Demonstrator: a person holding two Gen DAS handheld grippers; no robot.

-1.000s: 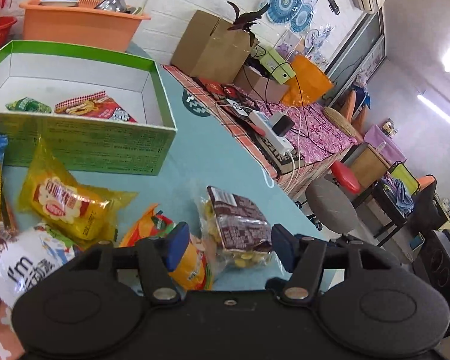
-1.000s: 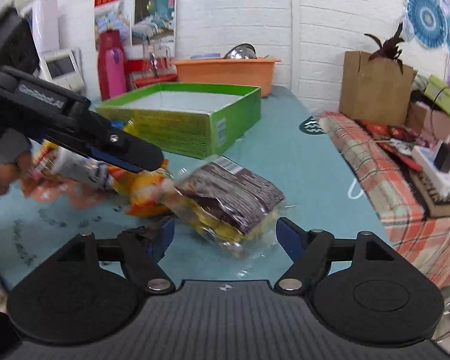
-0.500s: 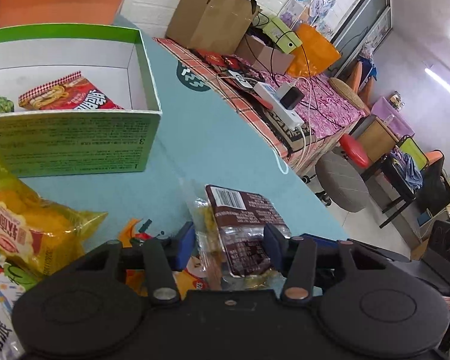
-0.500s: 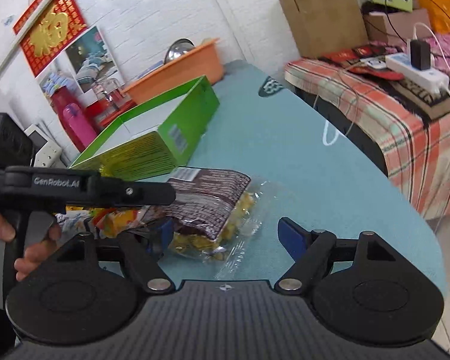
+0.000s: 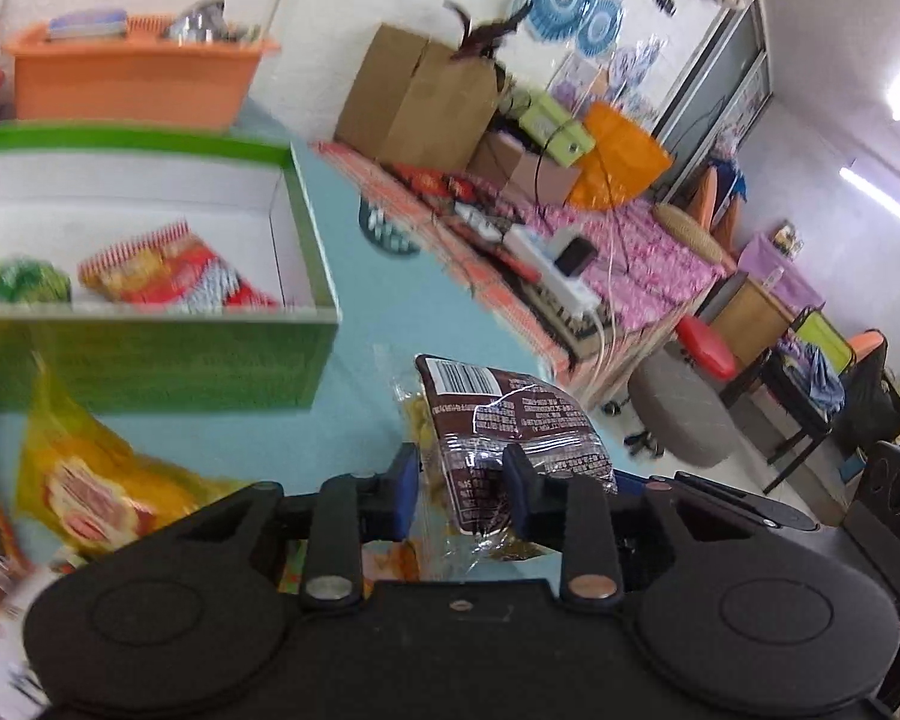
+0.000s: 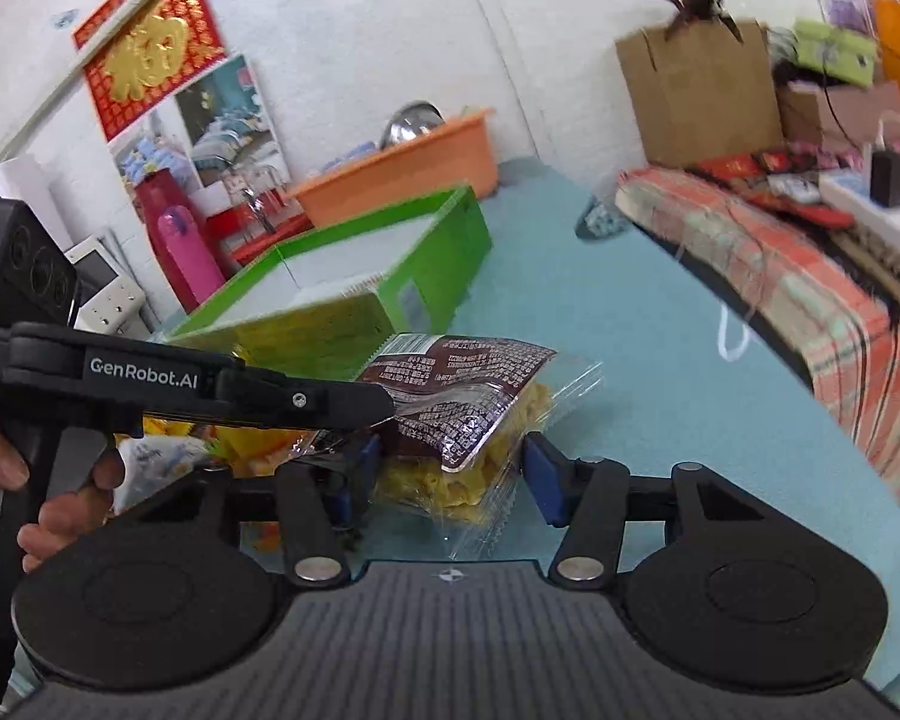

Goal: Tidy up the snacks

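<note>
Jaws of the left gripper (image 5: 461, 492) are closing on the near end of the brown-labelled clear snack packet (image 5: 498, 426), whose film is creased between the two blue pads; one second earlier these jaws stood fully spread with the packet lying flat on the table beyond them. Jaws of the right gripper (image 6: 450, 474) are also closing, yet remain wide: the packet (image 6: 462, 408) sits between them, the left pad at its edge, the right pad just apart from the wrapper. In the right wrist view the packet's far end appears tilted up off the table, whereas half a second ago it lay flat. Judgement: the pick is nearly secured by the left gripper, and the next stage is transfer to the green cardboard box (image 5: 162, 354). That box stands far and left of the packet, open-topped, and holds a red snack pack (image 5: 174, 276) and a small green one (image 5: 24, 282). Loose yellow snack packs (image 5: 96, 486) lie near left, unsorted. The work surface is a light blue table (image 5: 390, 324), smooth and level. An orange plastic tub (image 5: 132, 81) stands at its far end against a white brick wall. To the right is a second surface under a checked cloth (image 6: 810, 276) carrying a brown paper bag (image 5: 420, 102) and a power strip (image 5: 552, 276). A hand (image 6: 42, 498) grips the left gripper's handle.
</note>
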